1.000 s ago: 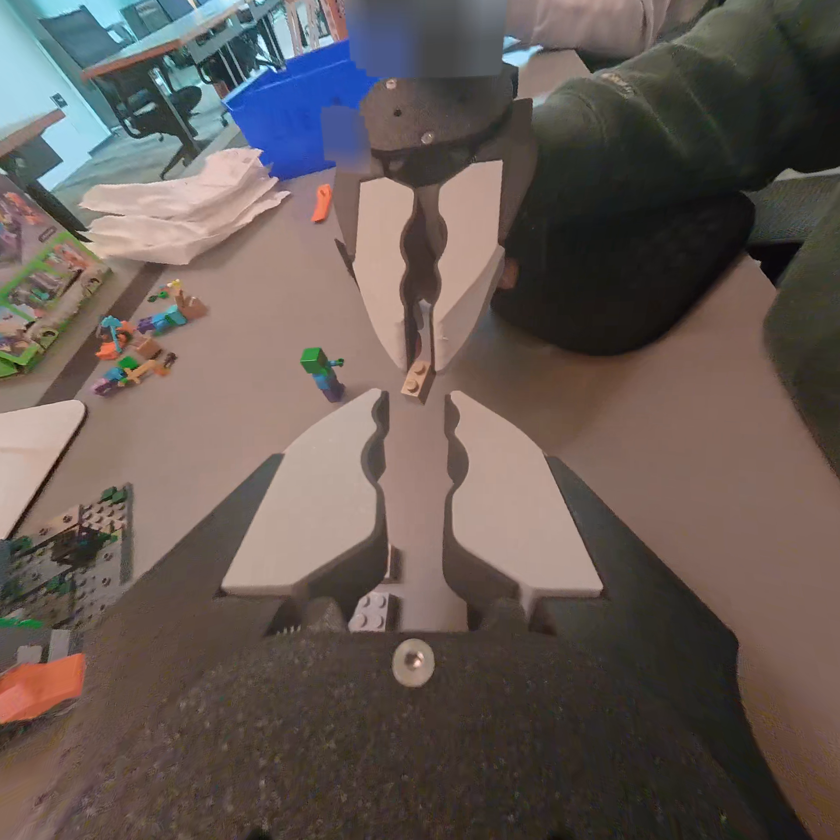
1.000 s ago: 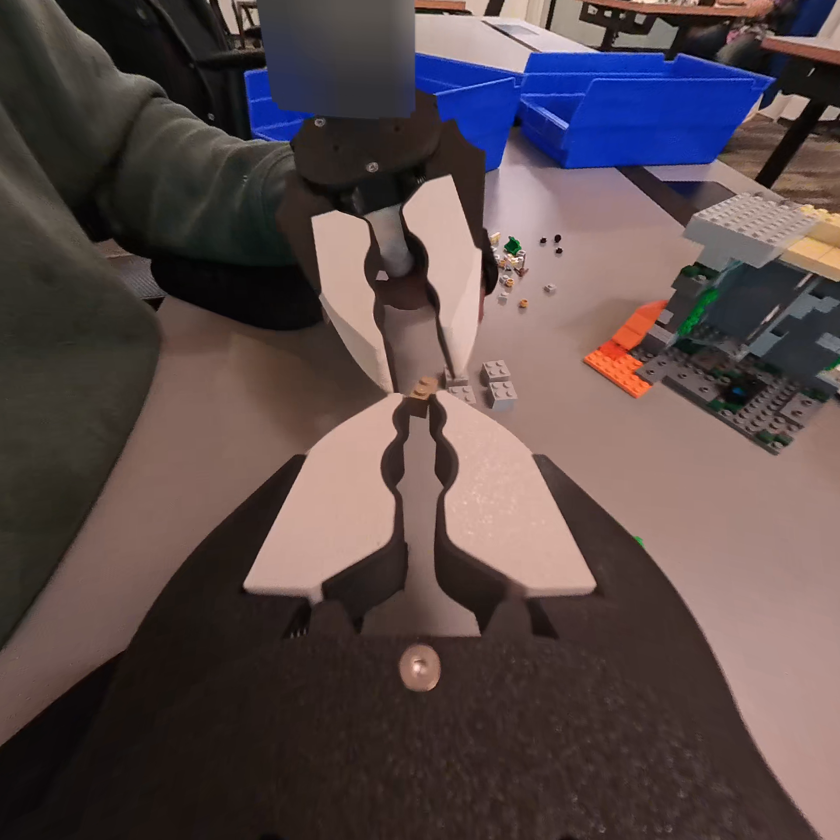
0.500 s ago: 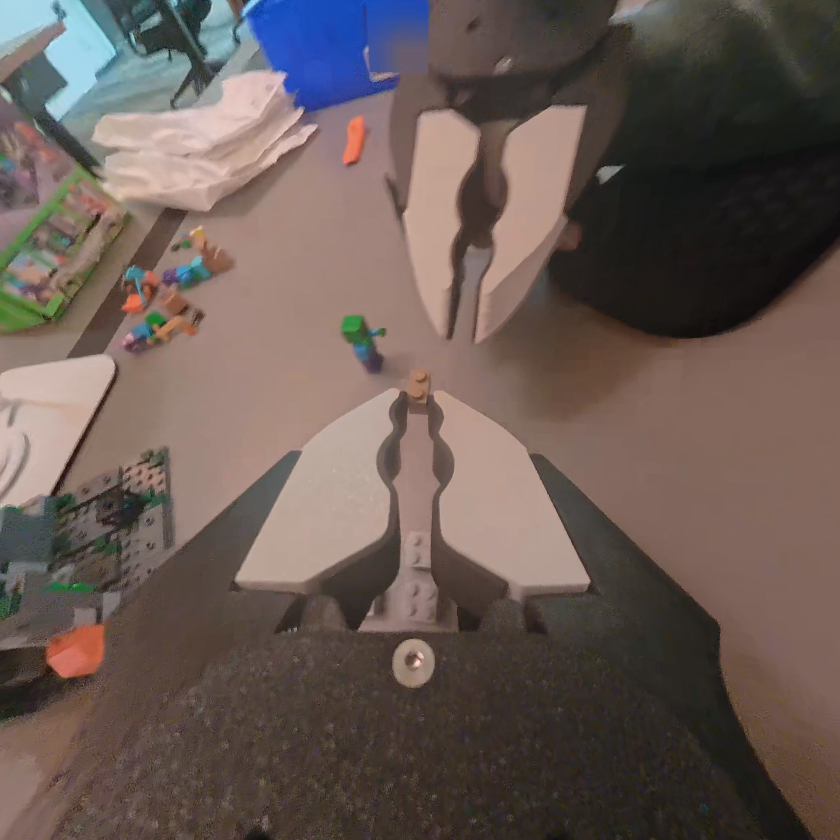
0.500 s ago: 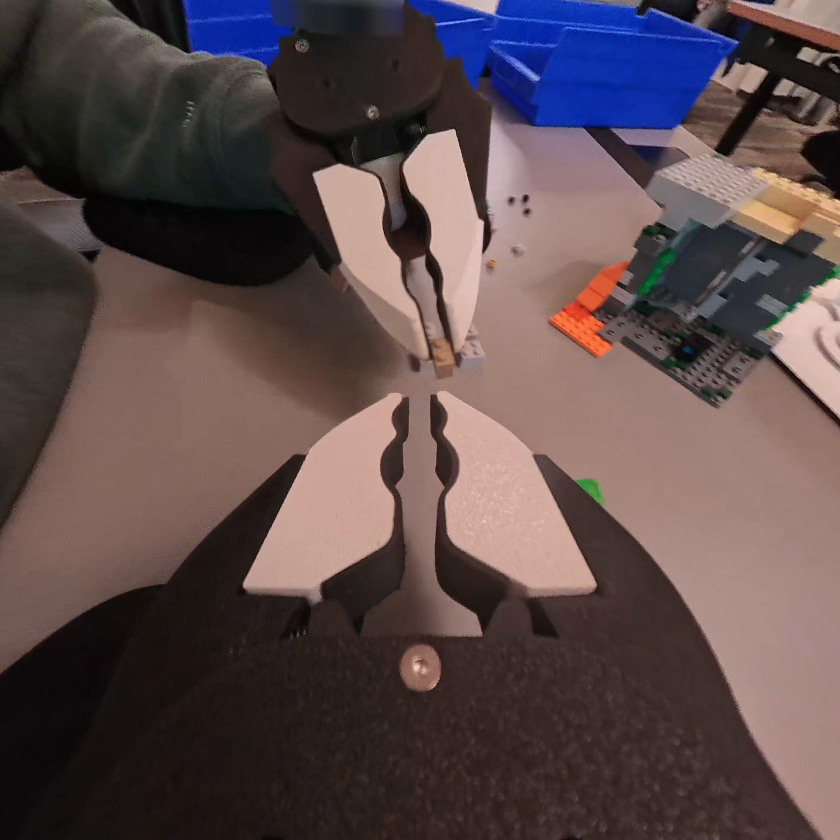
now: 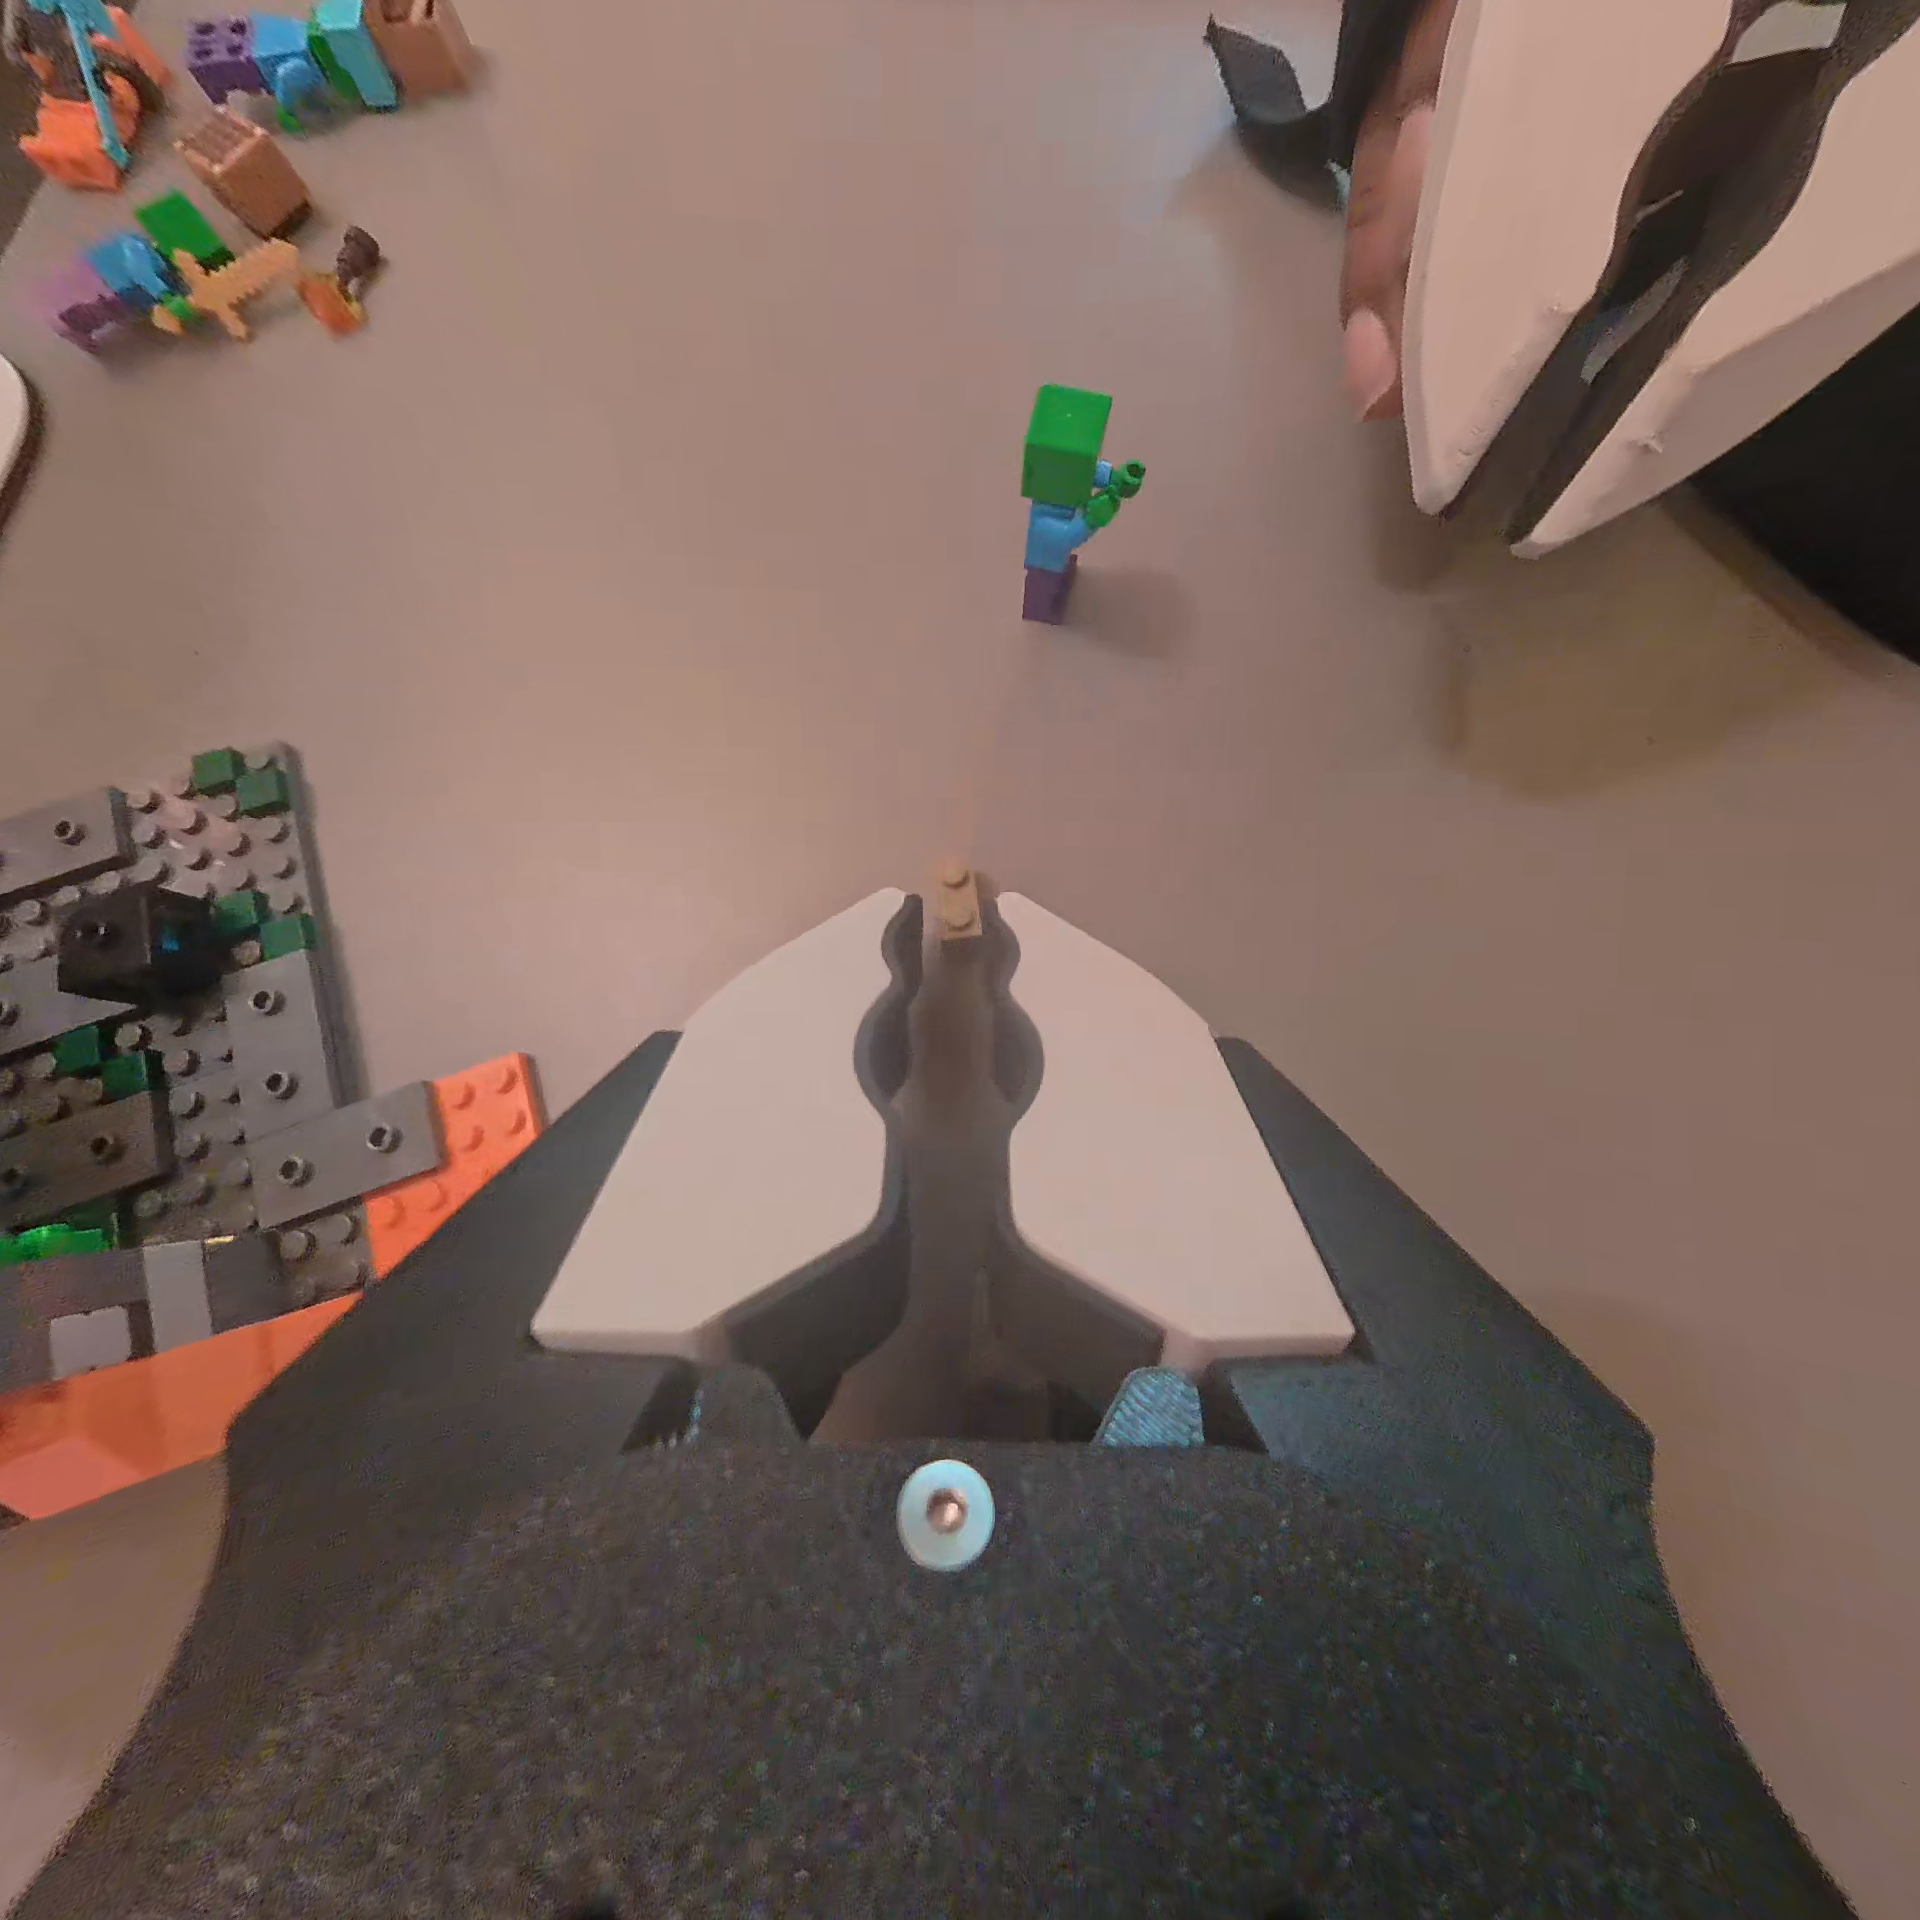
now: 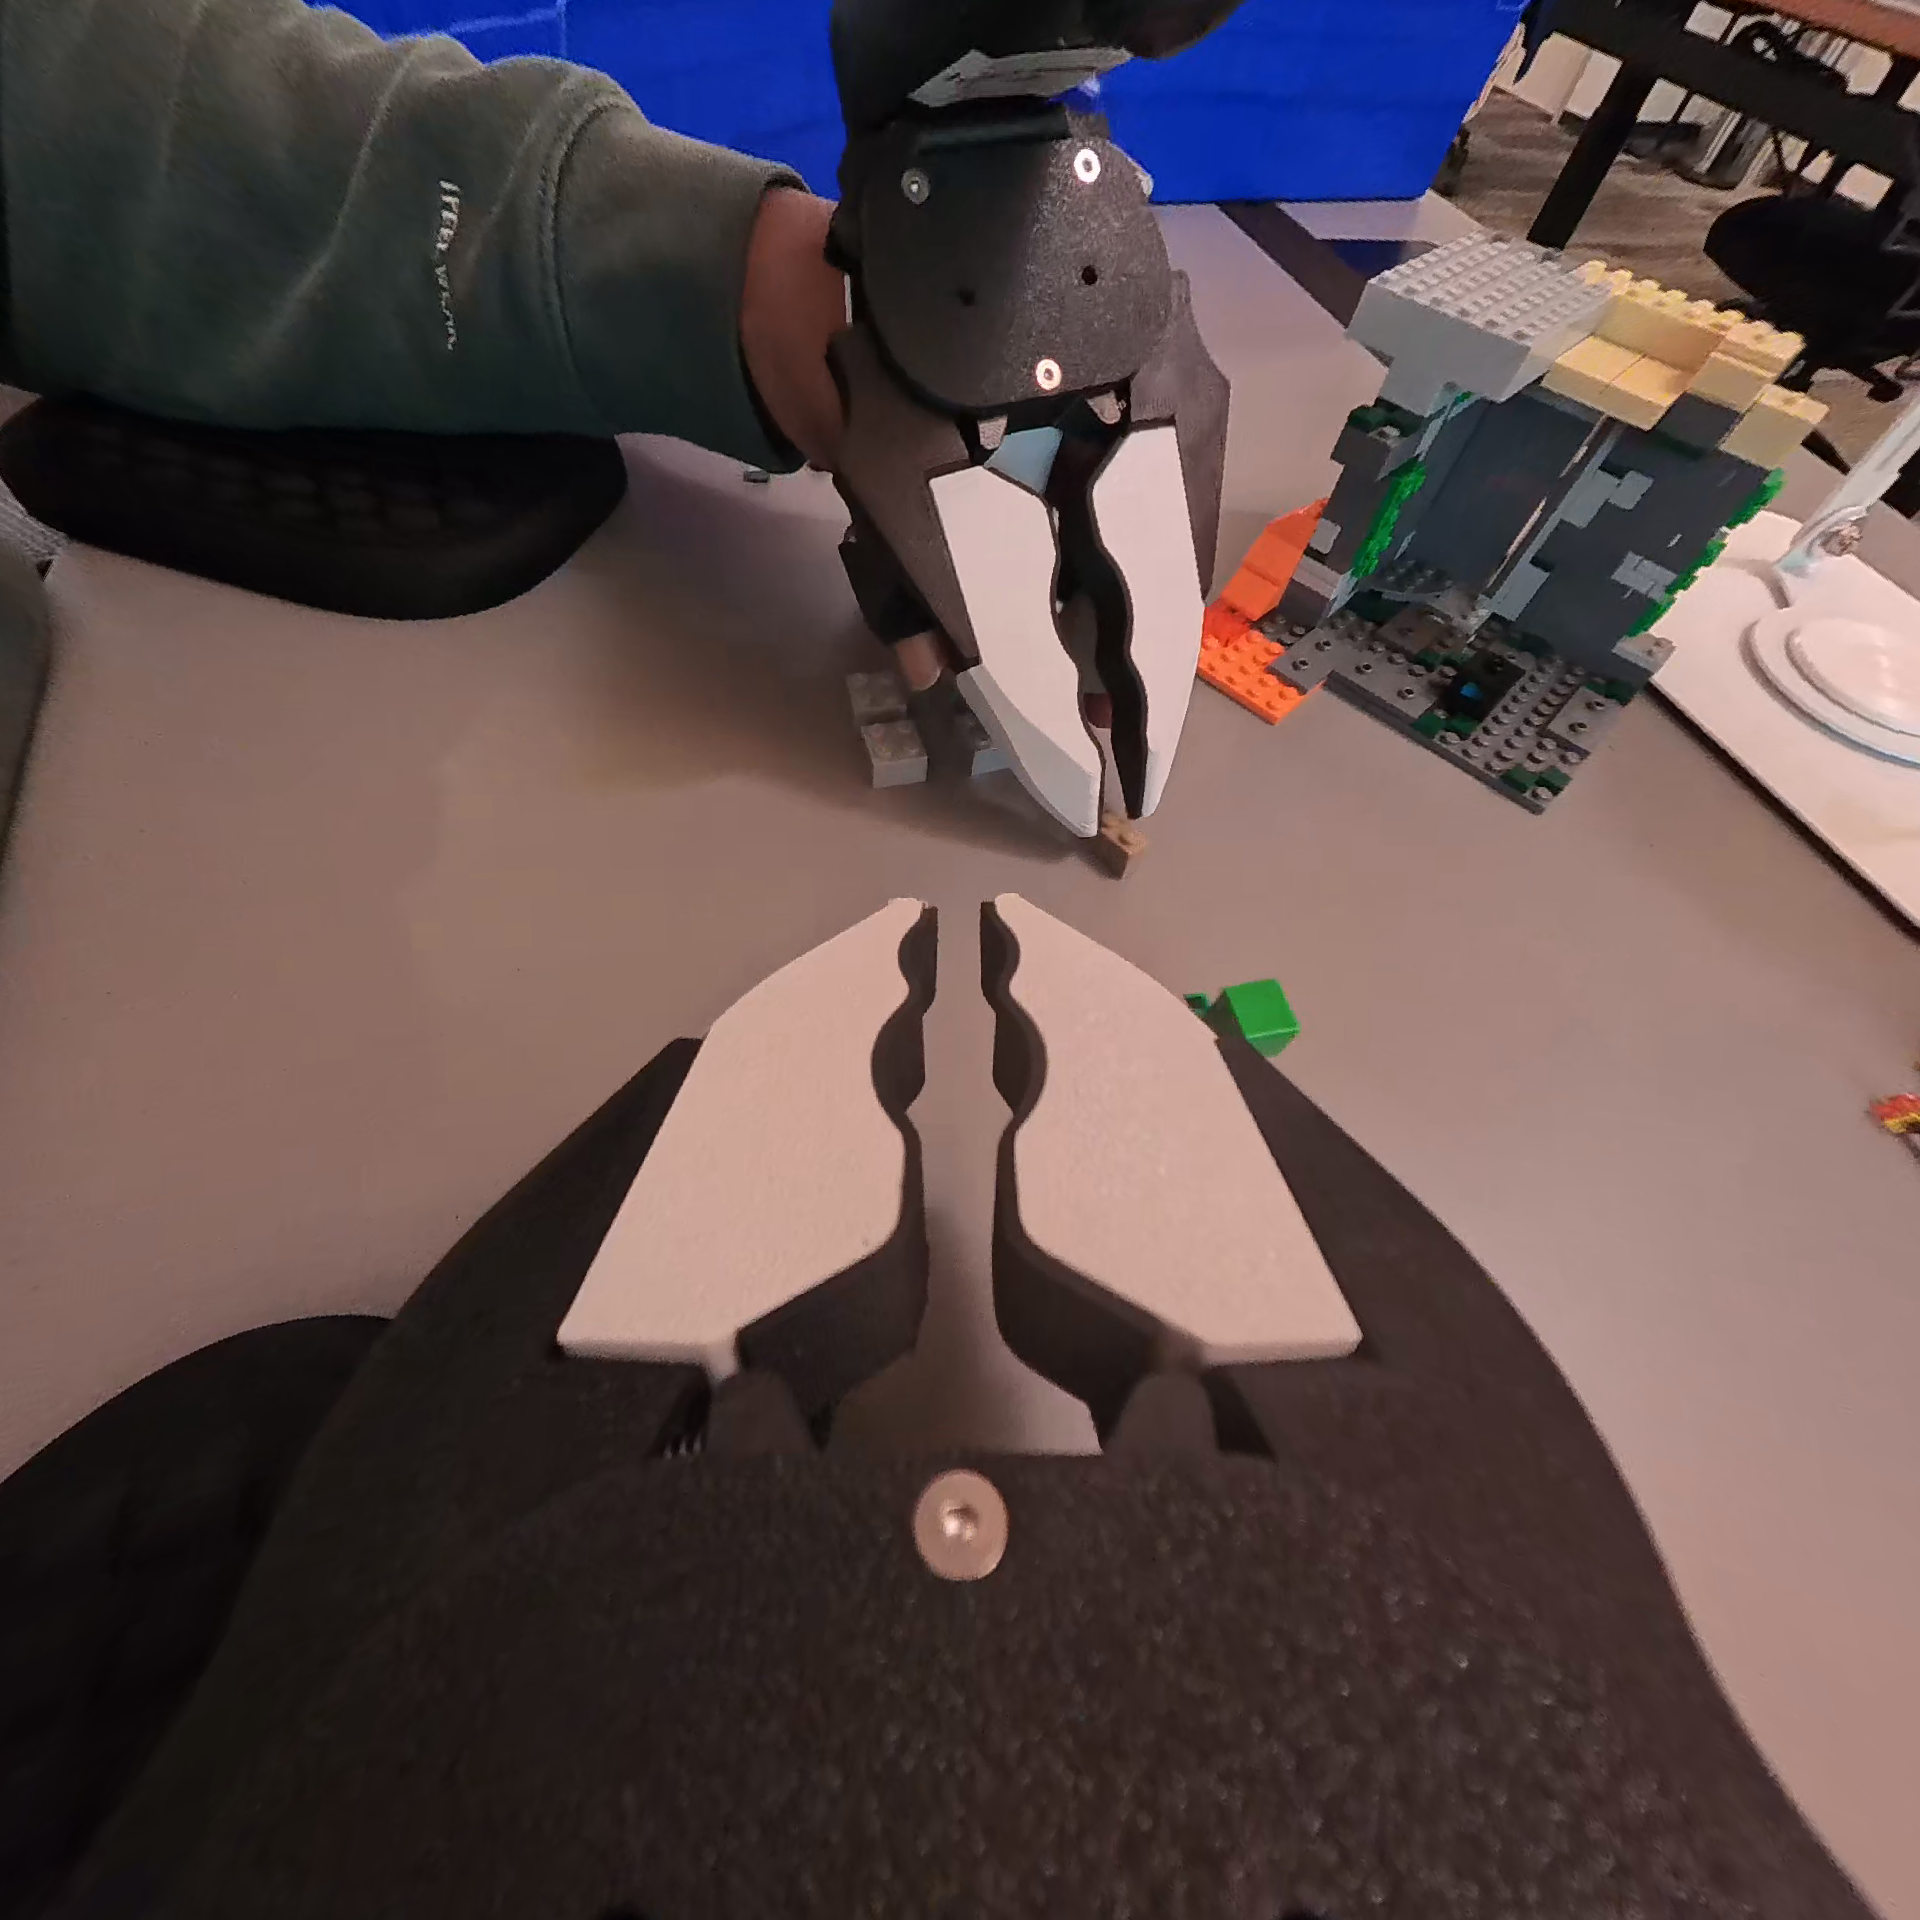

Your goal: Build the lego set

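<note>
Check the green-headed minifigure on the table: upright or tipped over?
Upright. The green-headed minifigure stands on its purple legs on the grey table, head uppermost.

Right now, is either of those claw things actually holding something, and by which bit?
The left gripper pinches a small tan two-stud plate by its long sides, at the fingertips, one end poking out. The right gripper holds nothing; its fingers stand slightly apart.

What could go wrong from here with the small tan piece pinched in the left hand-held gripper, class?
1. The left hand-held gripper pinches the tan plate only at its very fingertips, with part sticking out past them, so the plate could twist or slip out.
2. The green-headed minifigure stands upright on the table just ahead; a forward move might topple it.
3. The brick model lies close on the left, so a sideways swing could bump it.
</note>
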Motion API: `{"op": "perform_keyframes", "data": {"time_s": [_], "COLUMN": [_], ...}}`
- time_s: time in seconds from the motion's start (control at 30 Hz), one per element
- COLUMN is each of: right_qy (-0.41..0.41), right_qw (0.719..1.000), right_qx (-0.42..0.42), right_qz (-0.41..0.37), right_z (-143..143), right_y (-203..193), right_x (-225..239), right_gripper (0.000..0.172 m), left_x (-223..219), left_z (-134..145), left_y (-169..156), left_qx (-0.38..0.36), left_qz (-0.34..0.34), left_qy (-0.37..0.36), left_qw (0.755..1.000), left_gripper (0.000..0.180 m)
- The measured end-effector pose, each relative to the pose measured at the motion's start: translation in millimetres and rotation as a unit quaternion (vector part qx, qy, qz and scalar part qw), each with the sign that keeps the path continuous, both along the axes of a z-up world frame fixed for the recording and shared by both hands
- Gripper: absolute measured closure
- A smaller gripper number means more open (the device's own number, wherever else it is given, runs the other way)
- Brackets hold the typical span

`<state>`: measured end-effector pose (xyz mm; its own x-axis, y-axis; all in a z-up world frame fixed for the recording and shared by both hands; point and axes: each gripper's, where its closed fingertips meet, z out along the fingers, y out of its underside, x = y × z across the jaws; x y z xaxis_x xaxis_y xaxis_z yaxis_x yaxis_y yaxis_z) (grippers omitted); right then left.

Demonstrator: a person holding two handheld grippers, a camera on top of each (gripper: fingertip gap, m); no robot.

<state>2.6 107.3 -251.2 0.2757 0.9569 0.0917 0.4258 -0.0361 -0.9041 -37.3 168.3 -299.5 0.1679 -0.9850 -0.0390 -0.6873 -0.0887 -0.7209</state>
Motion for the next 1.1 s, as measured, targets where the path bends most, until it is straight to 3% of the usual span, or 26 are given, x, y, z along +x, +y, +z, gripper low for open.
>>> {"op": "perform_keyframes", "data": {"time_s": [0.3,0.47,0.63,0.9,1.1], "right_qy": [0.000,0.011,0.039,0.089,0.085], "right_qw": [1.000,1.000,0.995,0.979,0.978], "right_qx": [-0.004,0.010,0.017,0.033,0.025], "right_qz": [-0.005,-0.016,-0.088,-0.181,-0.189], "right_z": [-1.3,5.8,17.6,33.4,29.6], "right_y": [0.7,3.1,21.2,42.7,44.9], "right_x": [-0.8,-0.2,8.7,27.0,27.5], "right_gripper": [0.165,0.166,0.166,0.172,0.172], "left_x": [-0.3,-11.1,-38.3,-132.4,-253.8], "left_z": [14.7,54.7,102.8,138.8,169.1], "left_y": [1.5,3.6,-4.6,-30.7,-51.4], "left_qx": [0.006,0.052,0.102,0.170,0.208], "left_qz": [0.009,0.043,0.117,0.307,0.442], "left_qy": [-0.020,-0.073,-0.169,-0.195,-0.130], "left_qw": [1.000,0.995,0.973,0.916,0.863], "left_gripper": [0.167,0.170,0.180,0.180,0.180]}}
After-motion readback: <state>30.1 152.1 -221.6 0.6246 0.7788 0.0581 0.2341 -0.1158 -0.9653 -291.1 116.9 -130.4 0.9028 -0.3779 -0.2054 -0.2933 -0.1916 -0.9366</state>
